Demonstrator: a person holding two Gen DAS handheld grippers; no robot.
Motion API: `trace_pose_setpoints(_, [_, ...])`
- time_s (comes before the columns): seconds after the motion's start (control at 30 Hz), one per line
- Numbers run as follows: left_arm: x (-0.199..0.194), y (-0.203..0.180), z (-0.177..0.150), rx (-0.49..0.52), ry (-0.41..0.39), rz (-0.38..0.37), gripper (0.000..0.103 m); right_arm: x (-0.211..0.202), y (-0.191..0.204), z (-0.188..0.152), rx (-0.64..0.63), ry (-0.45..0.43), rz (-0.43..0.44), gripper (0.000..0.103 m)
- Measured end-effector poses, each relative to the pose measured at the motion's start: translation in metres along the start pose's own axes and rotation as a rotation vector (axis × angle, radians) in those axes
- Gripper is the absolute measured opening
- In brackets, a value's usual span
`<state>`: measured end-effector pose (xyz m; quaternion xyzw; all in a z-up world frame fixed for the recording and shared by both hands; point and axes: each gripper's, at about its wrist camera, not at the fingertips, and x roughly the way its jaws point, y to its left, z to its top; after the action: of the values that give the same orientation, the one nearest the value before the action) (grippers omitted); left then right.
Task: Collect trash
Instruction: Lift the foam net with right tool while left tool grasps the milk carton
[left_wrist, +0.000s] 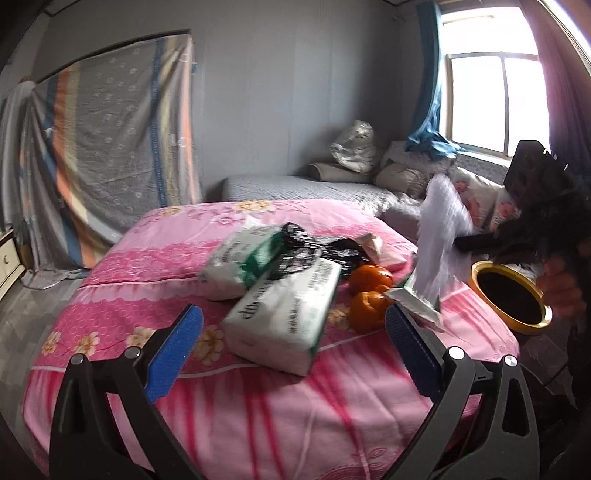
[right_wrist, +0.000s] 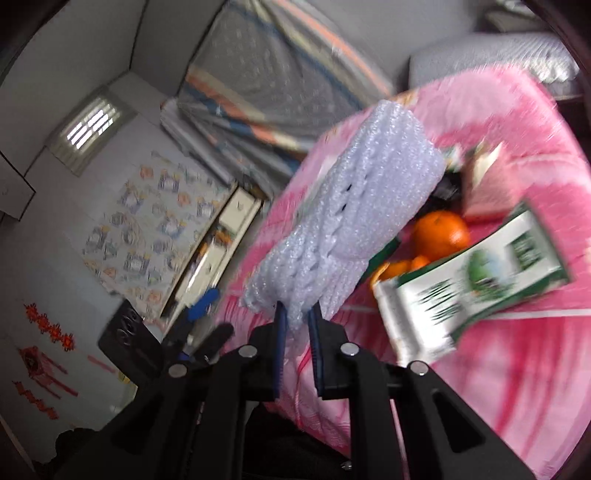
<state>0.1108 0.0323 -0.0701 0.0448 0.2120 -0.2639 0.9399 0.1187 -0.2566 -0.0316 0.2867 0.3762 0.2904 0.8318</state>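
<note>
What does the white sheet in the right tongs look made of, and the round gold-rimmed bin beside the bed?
White bubbly sheet: looks like translucent plastic bubble wrap, with rows of small raised cells, folding limply where the right tongs pinch its edge.

Round gold-rimmed bin: the rim is smooth and shiny, so glossy plastic or coated metal; I cannot tell which. Its inside is dark, possibly a black liner.
</note>
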Motion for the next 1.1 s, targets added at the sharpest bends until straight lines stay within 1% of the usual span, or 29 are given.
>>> trace_pose_setpoints(0.13, [0.023,-0.028,0.007,0.075,0.039,-0.084,0.095,-0.071,-0.023,-0.002,0.028,-0.177,-0.048,0.011])
trace_pose_setpoints(0.2, [0.039,-0.044,0.011,0.096,0.067,-0.132,0.095,-0.096,-0.035,-0.008,0.055,-0.233,-0.076,0.011])
trace_pose_setpoints(0.27, [0.052,-0.057,0.015,0.108,0.097,-0.177,0.095,-0.112,-0.047,-0.014,0.079,-0.266,-0.095,0.011])
trace_pose_setpoints(0.33, [0.068,-0.074,0.022,0.139,0.129,-0.238,0.095,-0.124,-0.06,-0.02,0.101,-0.29,-0.117,0.011])
trace_pose_setpoints(0.4, [0.083,-0.092,0.028,0.201,0.158,-0.289,0.095,-0.13,-0.065,-0.024,0.117,-0.311,-0.123,0.011])
trace_pose_setpoints(0.57, [0.136,-0.136,0.042,0.39,0.306,-0.41,0.095,-0.148,-0.079,-0.033,0.147,-0.353,-0.12,0.011])
trace_pose_setpoints(0.63, [0.156,-0.151,0.043,0.47,0.357,-0.41,0.095,-0.151,-0.083,-0.033,0.152,-0.358,-0.119,0.012])
trace_pose_setpoints(0.7, [0.17,-0.158,0.043,0.506,0.394,-0.402,0.094,-0.152,-0.09,-0.035,0.162,-0.357,-0.111,0.012])
trace_pose_setpoints(0.77, [0.186,-0.163,0.044,0.51,0.45,-0.42,0.094,-0.158,-0.09,-0.04,0.171,-0.355,-0.107,0.012])
trace_pose_setpoints(0.83, [0.2,-0.166,0.043,0.506,0.493,-0.422,0.094,-0.159,-0.09,-0.041,0.184,-0.356,-0.104,0.012])
trace_pose_setpoints(0.93, [0.215,-0.17,0.041,0.504,0.532,-0.414,0.093,-0.162,-0.095,-0.044,0.195,-0.358,-0.098,0.012])
trace_pose_setpoints(1.0, [0.222,-0.172,0.039,0.502,0.559,-0.419,0.088,-0.165,-0.096,-0.046,0.201,-0.363,-0.095,0.012])
trace_pose_setpoints(1.03, [0.227,-0.173,0.038,0.503,0.578,-0.417,0.082,-0.167,-0.096,-0.047,0.204,-0.366,-0.095,0.012])
trace_pose_setpoints(1.07, [0.23,-0.175,0.036,0.506,0.589,-0.411,0.077,-0.168,-0.097,-0.048,0.207,-0.369,-0.096,0.012])
trace_pose_setpoints(1.1, [0.233,-0.176,0.035,0.512,0.596,-0.406,0.076,-0.169,-0.098,-0.048,0.211,-0.373,-0.096,0.012])
